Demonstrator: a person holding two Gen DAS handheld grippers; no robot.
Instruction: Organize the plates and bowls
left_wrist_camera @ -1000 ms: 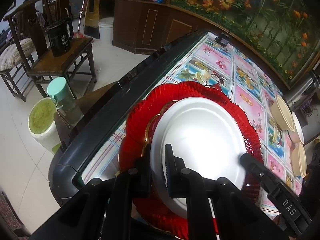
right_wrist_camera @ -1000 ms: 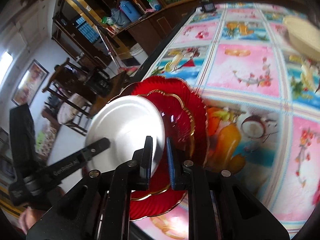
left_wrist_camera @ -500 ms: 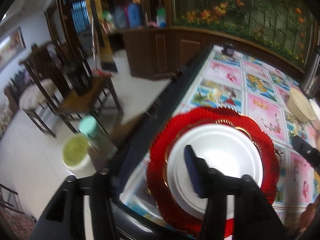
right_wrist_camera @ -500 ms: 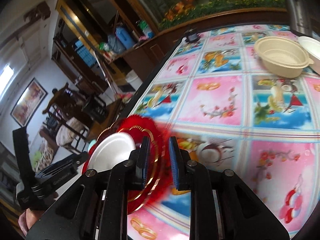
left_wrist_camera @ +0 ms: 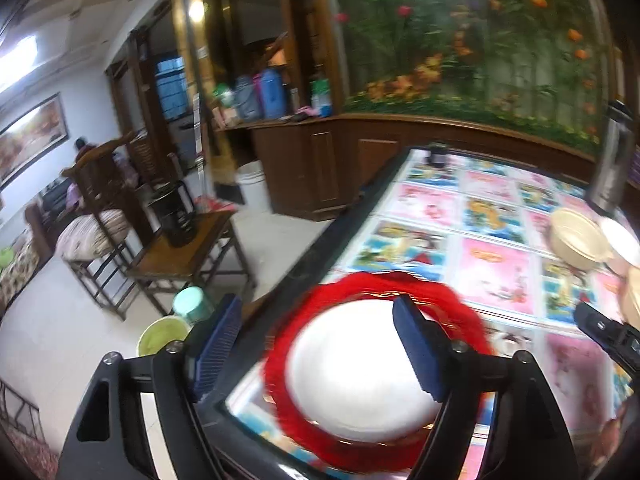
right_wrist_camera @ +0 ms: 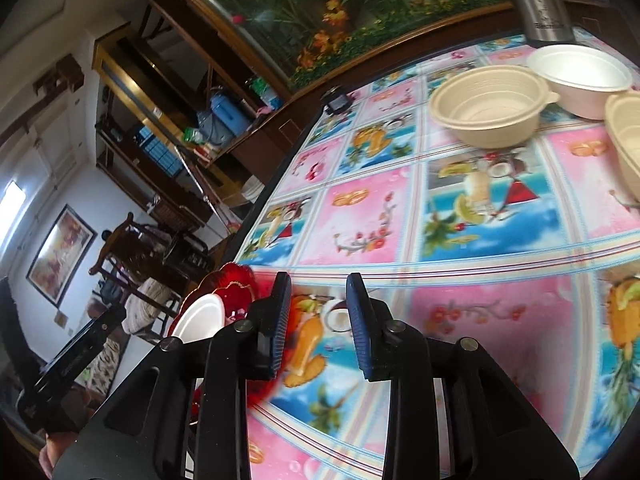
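A white plate [left_wrist_camera: 352, 372] lies on stacked red scalloped plates [left_wrist_camera: 460, 308] at the table's near left corner; the stack also shows in the right wrist view [right_wrist_camera: 232, 284], with the white plate [right_wrist_camera: 200, 316] on top. My left gripper [left_wrist_camera: 316, 344] is open and empty, raised above the stack. My right gripper [right_wrist_camera: 316, 312] is open and empty above the tablecloth, right of the stack. A beige bowl [right_wrist_camera: 488, 106], a white bowl [right_wrist_camera: 580, 78] and another beige bowl [right_wrist_camera: 628, 140] stand at the far right.
The table [right_wrist_camera: 460, 240] has a colourful fruit-print cloth and a dark edge [left_wrist_camera: 320, 248]. A steel kettle [right_wrist_camera: 536, 0] stands behind the bowls. A small dark object [right_wrist_camera: 338, 102] sits at the far edge. Chairs [left_wrist_camera: 172, 240] and a bucket [left_wrist_camera: 160, 336] stand on the floor to the left.
My left gripper let go of the white plate, opened and drew back upward. My right gripper opened and swung right, away from the stack, toward the bowls.
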